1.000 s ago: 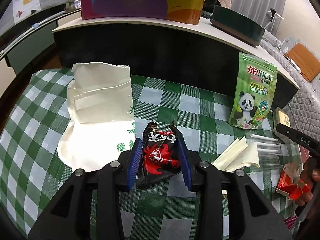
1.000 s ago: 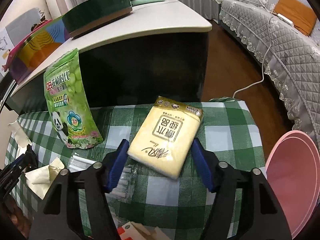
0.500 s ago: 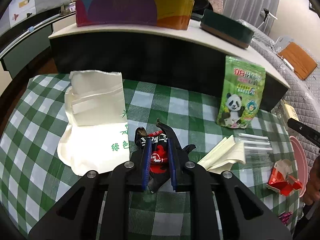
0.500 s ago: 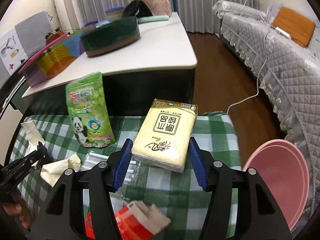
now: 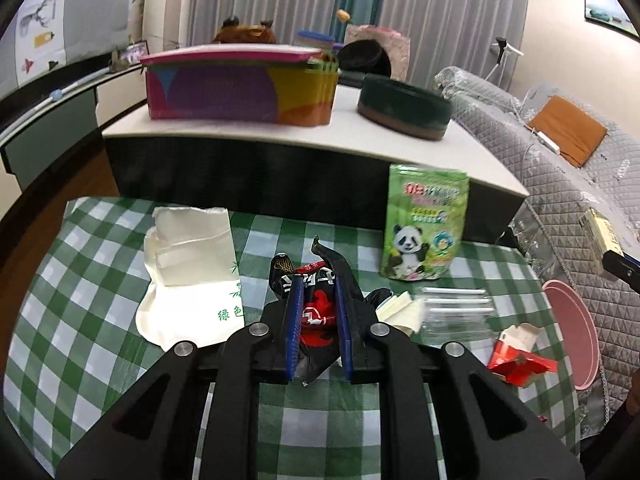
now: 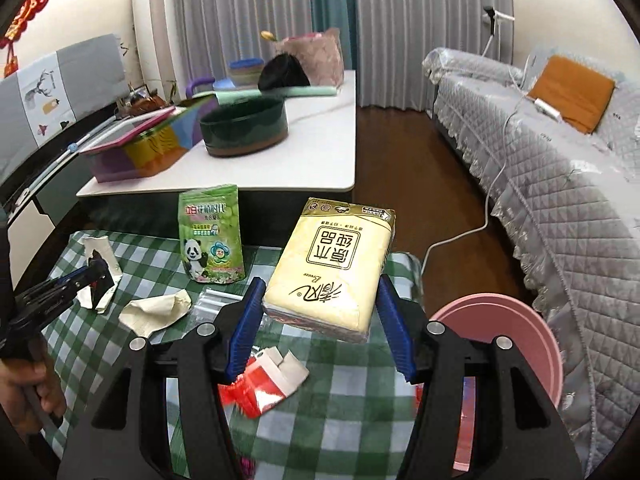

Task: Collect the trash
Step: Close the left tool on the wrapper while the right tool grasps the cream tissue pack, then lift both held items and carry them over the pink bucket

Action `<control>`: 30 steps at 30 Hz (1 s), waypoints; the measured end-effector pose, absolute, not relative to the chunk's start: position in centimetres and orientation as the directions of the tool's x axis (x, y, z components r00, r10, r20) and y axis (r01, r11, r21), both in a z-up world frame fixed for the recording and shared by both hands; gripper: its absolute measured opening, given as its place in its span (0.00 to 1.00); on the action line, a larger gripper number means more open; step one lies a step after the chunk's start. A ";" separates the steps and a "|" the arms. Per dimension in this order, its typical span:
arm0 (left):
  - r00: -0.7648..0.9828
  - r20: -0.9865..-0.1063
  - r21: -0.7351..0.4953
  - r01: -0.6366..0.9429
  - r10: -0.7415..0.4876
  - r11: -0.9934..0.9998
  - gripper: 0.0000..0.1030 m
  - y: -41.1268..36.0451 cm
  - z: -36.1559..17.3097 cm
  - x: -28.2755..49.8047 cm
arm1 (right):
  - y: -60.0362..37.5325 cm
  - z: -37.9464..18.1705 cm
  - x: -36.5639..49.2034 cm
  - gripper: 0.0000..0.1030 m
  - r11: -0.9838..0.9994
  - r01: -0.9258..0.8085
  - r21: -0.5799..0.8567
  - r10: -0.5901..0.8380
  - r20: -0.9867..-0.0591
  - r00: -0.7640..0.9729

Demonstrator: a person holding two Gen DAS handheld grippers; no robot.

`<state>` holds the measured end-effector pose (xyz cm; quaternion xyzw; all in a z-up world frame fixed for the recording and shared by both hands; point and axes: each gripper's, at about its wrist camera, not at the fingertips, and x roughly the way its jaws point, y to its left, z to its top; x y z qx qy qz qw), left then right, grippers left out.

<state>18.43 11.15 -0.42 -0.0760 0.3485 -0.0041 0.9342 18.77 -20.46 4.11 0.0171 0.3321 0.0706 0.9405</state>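
Note:
My left gripper (image 5: 318,280) is shut on a crumpled black-and-red snack wrapper (image 5: 316,316) and holds it above the green checked tablecloth (image 5: 100,300). In the right wrist view the same left gripper (image 6: 92,272) shows at the far left with a hand behind it. My right gripper (image 6: 320,280) is shut on a yellow tissue pack (image 6: 336,260), held tilted in the air over the table's right end. A pink bin (image 6: 520,320) stands on the floor just right of the table, below and to the right of the pack.
On the cloth lie a torn red carton (image 6: 260,384), a crumpled beige paper (image 6: 156,308), a clear plastic sleeve (image 5: 456,308), a white paper bag (image 5: 192,264) and an upright green panda pouch (image 5: 424,232). A white counter (image 5: 280,136) rises behind; a quilted sofa (image 6: 560,160) runs along the right.
The left jaws closed on the snack wrapper and lifted it off the cloth. The right gripper rose with the tissue pack, which left the table, and the pink bin came into fuller view.

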 end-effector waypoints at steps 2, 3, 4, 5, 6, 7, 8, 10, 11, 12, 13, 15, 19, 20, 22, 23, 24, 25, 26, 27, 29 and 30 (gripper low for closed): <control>0.771 -0.634 -0.149 -0.037 -0.067 0.988 0.15 10.9 0.3 17.7 | -20.7 5.0 17.5 0.55 0.989 -0.130 0.065 0.143 -0.605 0.783; 0.778 -0.625 -0.148 -0.033 -0.067 0.988 0.15 10.7 0.6 17.4 | -20.9 5.4 17.0 0.55 0.989 -0.135 0.055 0.141 -0.596 0.790; 0.782 -0.620 -0.147 -0.030 -0.069 0.989 0.15 10.6 0.9 17.1 | -21.1 5.7 16.5 0.55 0.989 -0.138 0.045 0.138 -0.590 0.796; 0.787 -0.612 -0.146 -0.023 -0.072 0.989 0.15 10.4 1.2 16.8 | -21.3 6.1 15.9 0.55 0.990 -0.141 0.033 0.133 -0.581 0.803; 0.793 -0.604 -0.143 -0.017 -0.074 0.990 0.15 10.1 1.5 16.4 | -21.5 6.3 15.5 0.55 0.989 -0.143 0.025 0.131 -0.575 0.808; 0.799 -0.597 -0.140 -0.012 -0.075 0.990 0.15 9.9 1.8 16.1 | -21.9 6.5 15.0 0.55 0.989 -0.144 0.017 0.128 -0.566 0.814; 0.803 -0.591 -0.139 -0.008 -0.076 0.990 0.15 9.8 2.0 15.8 | -22.3 6.7 14.5 0.55 0.990 -0.142 0.009 0.122 -0.560 0.820; 0.812 -0.577 -0.140 0.000 -0.081 0.990 0.15 9.4 2.6 15.0 | -22.9 6.8 13.7 0.55 0.991 -0.135 0.001 0.113 -0.549 0.828; 0.816 -0.572 -0.140 0.003 -0.084 0.990 0.15 9.2 2.9 14.7 | -23.3 6.8 13.3 0.55 0.992 -0.130 0.001 0.109 -0.545 0.831; 0.819 -0.567 -0.139 0.006 -0.085 0.990 0.15 9.0 3.1 14.4 | -23.8 6.7 13.0 0.55 0.992 -0.122 0.001 0.103 -0.542 0.834; 0.824 -0.559 -0.135 0.013 -0.087 0.991 0.15 8.7 3.3 14.0 | -24.2 6.6 12.7 0.55 0.993 -0.115 0.000 0.097 -0.540 0.836; 0.832 -0.547 -0.128 0.024 -0.090 0.992 0.15 8.0 3.7 13.4 | -24.7 6.4 12.3 0.55 0.994 -0.105 0.001 0.090 -0.537 0.839; 0.838 -0.535 -0.138 0.033 -0.103 0.990 0.15 7.3 4.1 12.5 | -26.0 5.9 11.4 0.55 0.996 -0.091 -0.001 0.077 -0.530 0.845; 0.840 -0.533 -0.137 0.036 -0.104 0.990 0.15 7.1 4.2 12.3 | -26.3 5.8 11.2 0.55 0.996 -0.088 -0.001 0.074 -0.529 0.846; 0.841 -0.529 -0.135 0.042 -0.108 0.990 0.15 6.5 4.2 11.9 | -26.9 5.6 10.9 0.55 0.997 -0.080 -0.001 0.067 -0.528 0.847; 0.842 -0.529 -0.137 0.045 -0.111 0.990 0.15 6.2 4.3 11.8 | -27.3 5.5 10.8 0.55 0.997 -0.074 -0.001 0.062 -0.528 0.847; 0.841 -0.528 -0.139 0.048 -0.115 0.989 0.15 6.0 4.3 11.6 | -27.6 5.5 10.7 0.55 0.998 -0.070 0.000 0.060 -0.527 0.847; 0.841 -0.527 -0.139 0.052 -0.118 0.989 0.15 5.7 4.3 11.5 | -28.0 5.4 10.6 0.55 0.998 -0.063 0.004 0.056 -0.528 0.847; 0.841 -0.526 -0.138 0.057 -0.122 0.989 0.15 5.3 4.4 11.4 | -28.3 5.4 10.6 0.55 0.998 -0.059 0.007 0.054 -0.528 0.847; 0.842 -0.525 -0.137 0.063 -0.127 0.989 0.15 5.0 4.5 11.3 | -28.5 5.4 10.5 0.55 0.998 -0.055 0.009 0.051 -0.527 0.848; 0.841 -0.524 -0.133 0.080 -0.138 0.988 0.15 4.2 4.5 11.3 | -29.1 5.5 10.4 0.55 0.999 -0.045 0.015 0.047 -0.526 0.849; 0.839 -0.525 -0.132 0.089 -0.146 0.987 0.15 3.7 4.6 11.2 | -29.4 5.5 10.4 0.55 0.999 -0.042 0.020 0.046 -0.526 0.849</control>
